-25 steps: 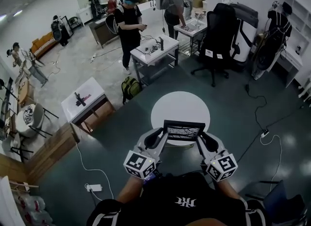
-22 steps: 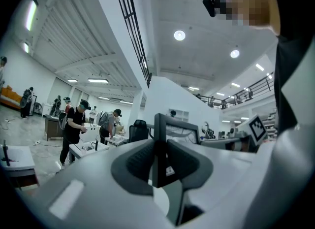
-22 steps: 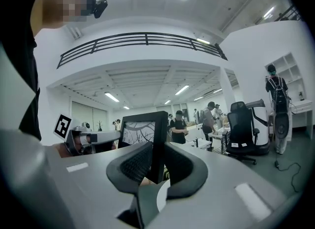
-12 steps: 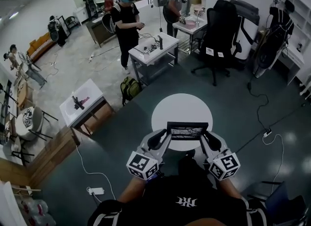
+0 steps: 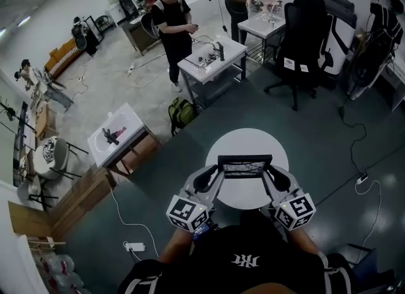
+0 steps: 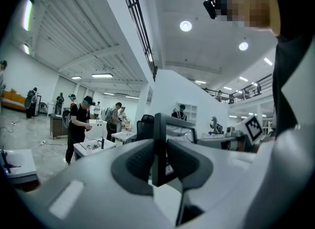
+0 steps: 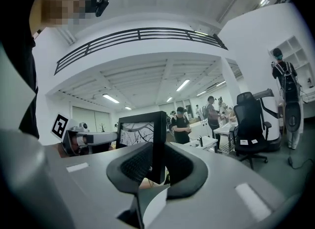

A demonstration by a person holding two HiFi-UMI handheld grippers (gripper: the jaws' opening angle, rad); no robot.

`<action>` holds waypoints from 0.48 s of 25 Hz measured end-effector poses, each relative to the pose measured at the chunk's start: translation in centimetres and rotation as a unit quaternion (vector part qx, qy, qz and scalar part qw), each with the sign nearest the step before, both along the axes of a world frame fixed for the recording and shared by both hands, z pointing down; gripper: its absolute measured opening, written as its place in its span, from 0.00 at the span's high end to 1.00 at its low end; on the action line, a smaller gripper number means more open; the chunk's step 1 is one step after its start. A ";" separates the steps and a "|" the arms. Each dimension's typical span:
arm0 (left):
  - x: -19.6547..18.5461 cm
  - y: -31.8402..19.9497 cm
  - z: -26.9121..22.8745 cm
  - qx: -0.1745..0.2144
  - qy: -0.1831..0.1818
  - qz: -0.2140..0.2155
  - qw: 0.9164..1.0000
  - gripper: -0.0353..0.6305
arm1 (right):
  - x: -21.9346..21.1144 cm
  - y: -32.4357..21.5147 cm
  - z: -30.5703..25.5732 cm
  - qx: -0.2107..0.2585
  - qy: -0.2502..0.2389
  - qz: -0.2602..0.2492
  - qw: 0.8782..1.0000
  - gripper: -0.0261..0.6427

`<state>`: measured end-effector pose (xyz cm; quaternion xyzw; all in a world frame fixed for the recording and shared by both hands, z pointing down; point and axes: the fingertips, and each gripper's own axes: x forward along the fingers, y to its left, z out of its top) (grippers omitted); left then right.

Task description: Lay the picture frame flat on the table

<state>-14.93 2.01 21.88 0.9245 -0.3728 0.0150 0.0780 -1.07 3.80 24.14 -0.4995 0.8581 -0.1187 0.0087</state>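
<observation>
A black picture frame [image 5: 244, 165] with a branch print hangs upright above the round white table [image 5: 247, 188], held at both side edges. My left gripper [image 5: 215, 174] is shut on its left edge, and the frame's edge [image 6: 159, 149] stands between the dark pads. My right gripper [image 5: 272, 174] is shut on the right edge; in the right gripper view the frame [image 7: 142, 139] shows its print and the other gripper [image 7: 86, 140] beyond it. The frame sits over the near half of the table.
A small white table [image 5: 117, 133] with a dark object stands at the left, a backpack [image 5: 182, 112] beyond it. A white desk [image 5: 212, 57] with people around it and a black office chair [image 5: 308, 30] lie further off. Cables [image 5: 120, 214] run across the floor.
Both grippers and the frame have moved forward together; the round table now lies under the frame and nearer to me. The grip on both edges is unchanged.
</observation>
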 end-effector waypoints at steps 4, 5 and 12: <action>1.6 -5.0 0.0 -0.008 -0.002 -0.015 1.000 0.83 | 1.6 -4.9 0.1 -0.010 -0.001 -0.014 1.000 0.87; 2.2 -6.3 0.0 -0.009 -0.004 -0.017 1.000 0.83 | 2.1 -6.2 0.1 -0.011 -0.001 -0.016 1.000 0.87; 6.5 -15.0 1.3 -0.023 -0.019 -0.019 0.999 0.83 | 6.6 -15.2 1.3 -0.012 -0.009 -0.022 1.000 0.87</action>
